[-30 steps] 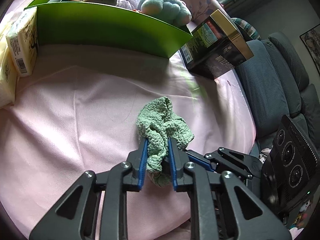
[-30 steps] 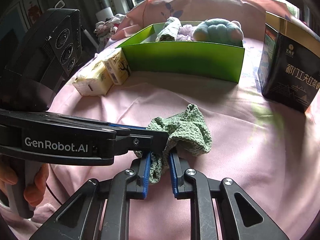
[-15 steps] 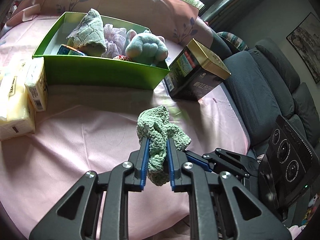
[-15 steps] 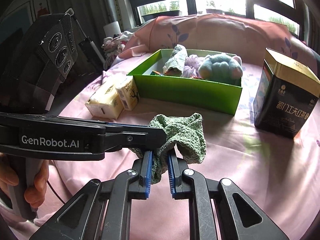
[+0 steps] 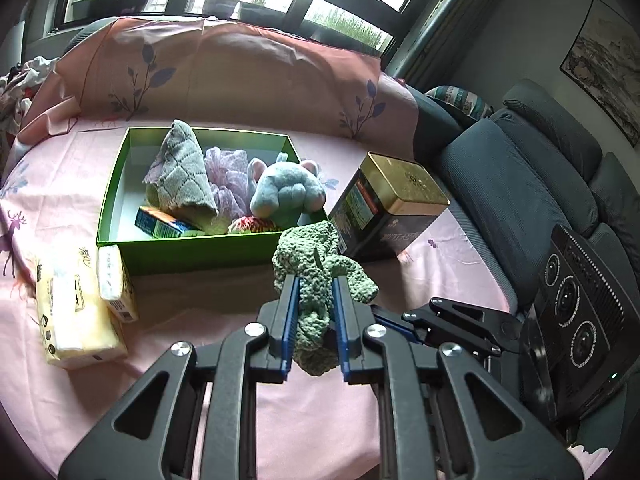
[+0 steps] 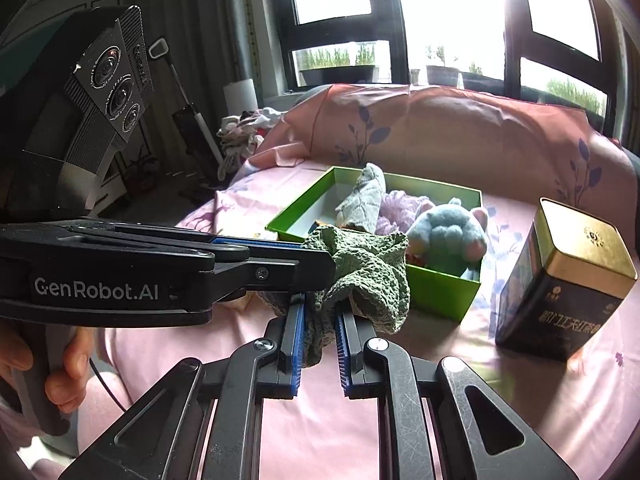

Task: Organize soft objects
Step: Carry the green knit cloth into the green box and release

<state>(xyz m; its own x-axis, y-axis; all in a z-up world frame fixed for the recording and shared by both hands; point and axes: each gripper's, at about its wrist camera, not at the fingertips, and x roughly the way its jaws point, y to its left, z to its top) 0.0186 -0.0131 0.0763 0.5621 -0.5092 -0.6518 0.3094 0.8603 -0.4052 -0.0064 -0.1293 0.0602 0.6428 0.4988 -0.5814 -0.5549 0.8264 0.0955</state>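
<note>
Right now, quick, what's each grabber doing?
Left gripper: shut on the green knitted cloth.
Right gripper: shut on the same green knitted cloth.

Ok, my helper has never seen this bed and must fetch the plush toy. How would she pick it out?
Find the green box on the pink sheet. The plush toy sits in its corner nearest the gold-lidded tin, beside a grey quilted cloth and lilac ruffles. It is the only rounded, pale blue thing there, with pink ears.
</note>
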